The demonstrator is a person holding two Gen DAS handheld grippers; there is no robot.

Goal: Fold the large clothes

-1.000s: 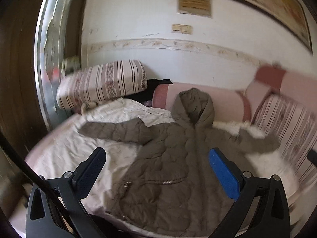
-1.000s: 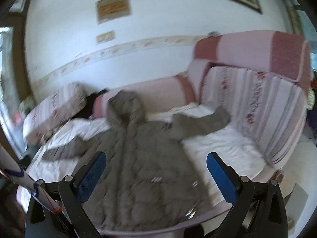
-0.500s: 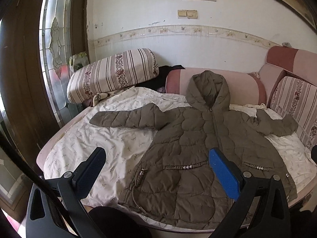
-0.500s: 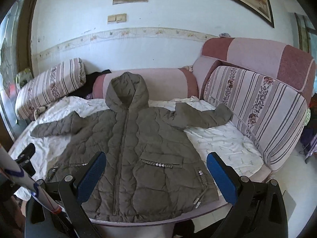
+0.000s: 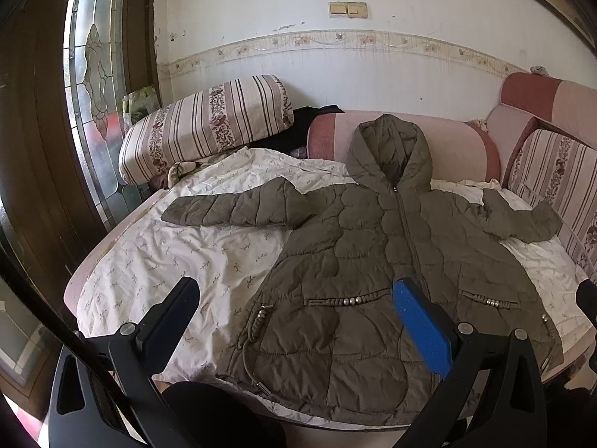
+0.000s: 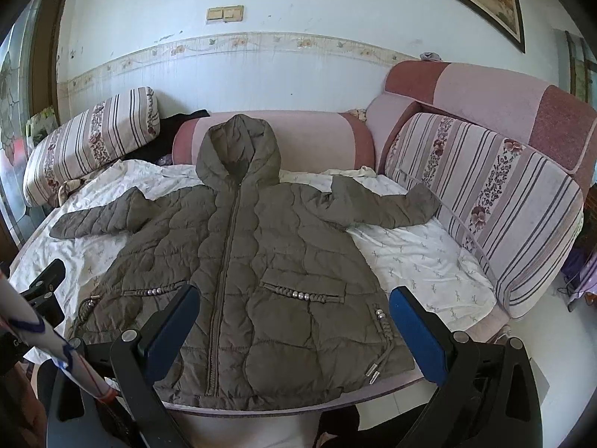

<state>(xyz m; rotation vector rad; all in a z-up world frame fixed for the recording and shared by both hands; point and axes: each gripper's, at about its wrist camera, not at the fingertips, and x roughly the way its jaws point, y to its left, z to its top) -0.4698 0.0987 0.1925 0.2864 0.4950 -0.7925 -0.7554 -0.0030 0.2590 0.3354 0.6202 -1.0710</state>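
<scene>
An olive-brown quilted hooded jacket [image 5: 377, 261] lies flat, front up and zipped, on a white floral sheet [image 5: 179, 257], sleeves spread to both sides, hood resting against the pink bolster. It also shows in the right wrist view [image 6: 253, 261]. My left gripper [image 5: 298, 310] is open and empty, held above the jacket's lower left part near the front edge. My right gripper [image 6: 294, 313] is open and empty, held above the jacket's hem. The left gripper's finger shows at the left edge of the right wrist view [image 6: 44, 280].
A striped cushion [image 5: 209, 123] lies at the back left, beside a dark garment [image 5: 298, 127]. A pink bolster [image 6: 317, 138] runs along the wall. A striped sofa back [image 6: 496, 201] borders the right side. A glass door [image 5: 93, 74] stands at left.
Both views have tilted down and steadied. The jacket now sits larger and nearer in both views. The jacket has not moved and both grippers have stayed open.
</scene>
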